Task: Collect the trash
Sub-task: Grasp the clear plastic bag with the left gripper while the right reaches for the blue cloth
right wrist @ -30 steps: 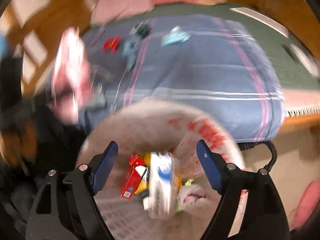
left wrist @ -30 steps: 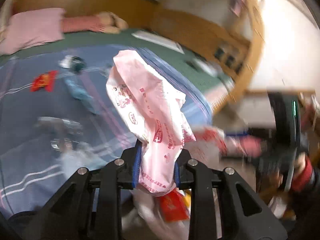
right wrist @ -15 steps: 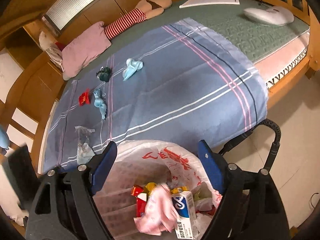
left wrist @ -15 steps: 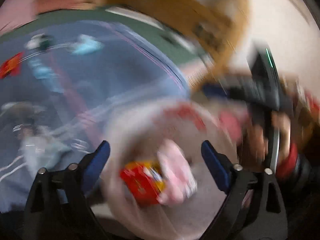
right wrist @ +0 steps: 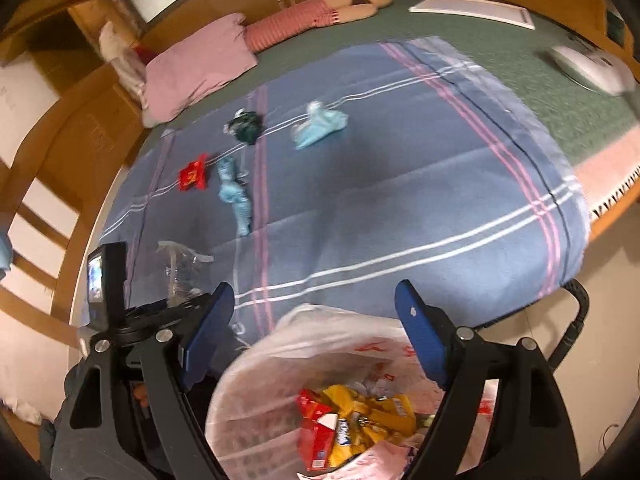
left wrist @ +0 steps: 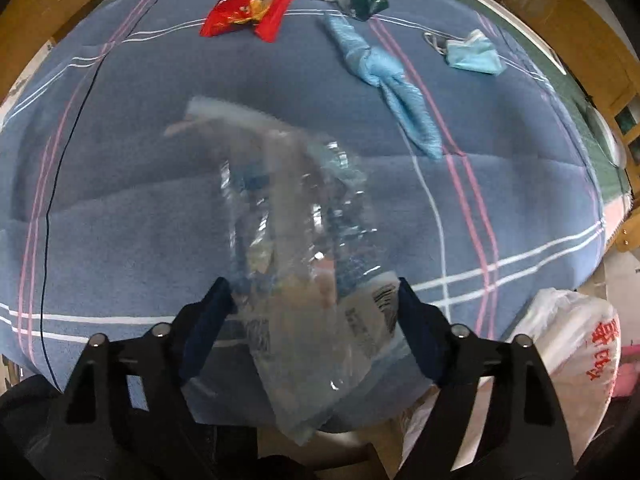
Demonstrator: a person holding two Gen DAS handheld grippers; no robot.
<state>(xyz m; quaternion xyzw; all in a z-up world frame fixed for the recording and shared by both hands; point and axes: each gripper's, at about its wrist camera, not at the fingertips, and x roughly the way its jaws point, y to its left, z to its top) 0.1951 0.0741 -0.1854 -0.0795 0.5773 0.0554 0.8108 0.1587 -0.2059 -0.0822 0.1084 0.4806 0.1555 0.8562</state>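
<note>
- While your white plastic trash bag with red lettering (right wrist: 320,364) already holds red and yellow snack wrappers (right wrist: 352,420) beside the bed, you are only partway through collecting.
- Your left tongs (left wrist: 310,312) stand apart, having just narrowed a little, with the near end of a crumpled clear plastic wrapper (left wrist: 296,240) between the blue pads; from the blur you cannot tell whether the pads touch it, and I judge it not yet gripped.
- That clear wrapper lies on the blue striped blanket (left wrist: 120,200), near the bed's edge, its long axis running from the tongs away toward the far side of the bed, its printed end nearest you.
- Your right tongs (right wrist: 314,324) are spread wide over the bag's mouth and hold nothing.
- Four more pieces are left on the blanket: a red foil snack packet (left wrist: 248,12), a dark green crumpled wrapper (left wrist: 366,0), a twisted light blue plastic strip (left wrist: 384,76) and a blue face mask (left wrist: 472,54).
- The blue strip's long axis runs roughly parallel to the pink stripes, from the green wrapper toward you.
</note>
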